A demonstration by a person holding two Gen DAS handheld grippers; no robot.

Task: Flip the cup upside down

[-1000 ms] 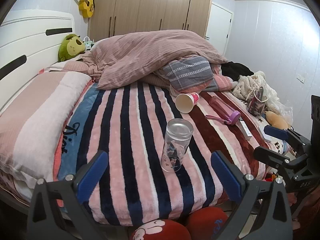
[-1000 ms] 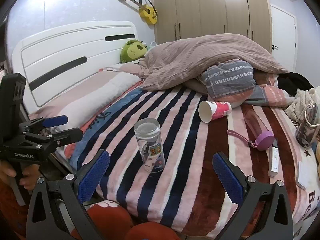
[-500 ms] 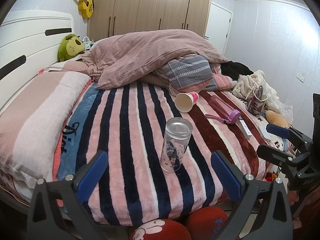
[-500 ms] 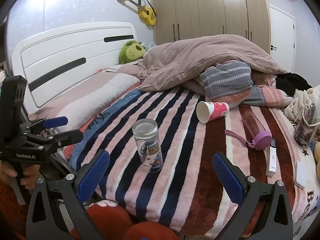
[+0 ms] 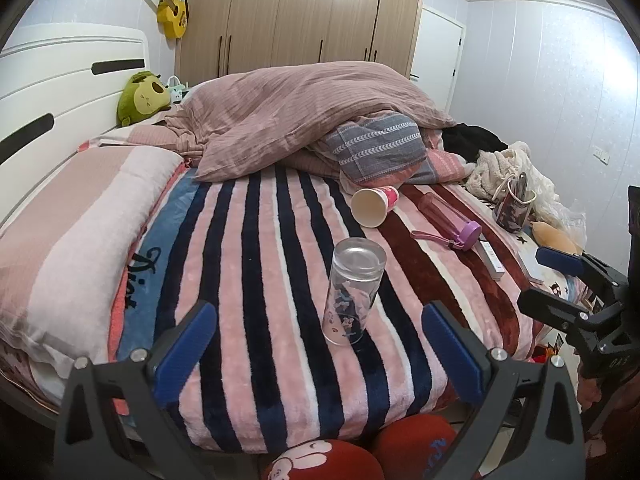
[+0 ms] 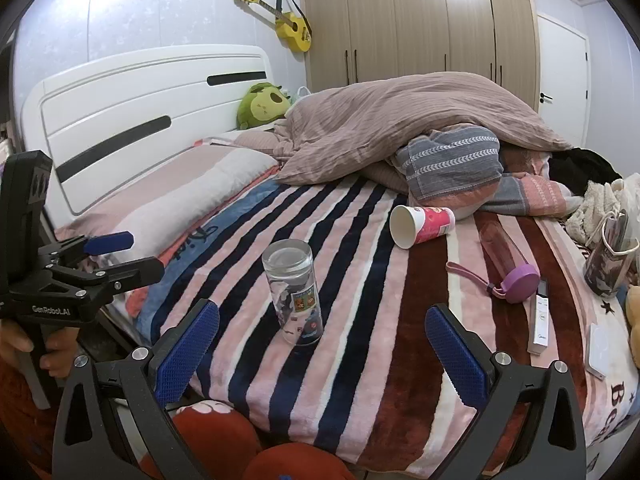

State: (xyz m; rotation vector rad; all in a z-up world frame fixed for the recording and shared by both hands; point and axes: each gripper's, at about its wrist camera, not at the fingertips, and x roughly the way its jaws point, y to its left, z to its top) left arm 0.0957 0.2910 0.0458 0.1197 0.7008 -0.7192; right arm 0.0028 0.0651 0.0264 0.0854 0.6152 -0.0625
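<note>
Both grippers wide and empty; clear glass cup stands on the striped blanket, near the bed's front edge.

My left gripper and right gripper hang short of the cup, jaws apart. Risk: plush blanket gives soft footing, so a nudge may tip the tall glass off the edge. Cup looks empty. Paper cup lies on its side, nothing visible inside.
</note>
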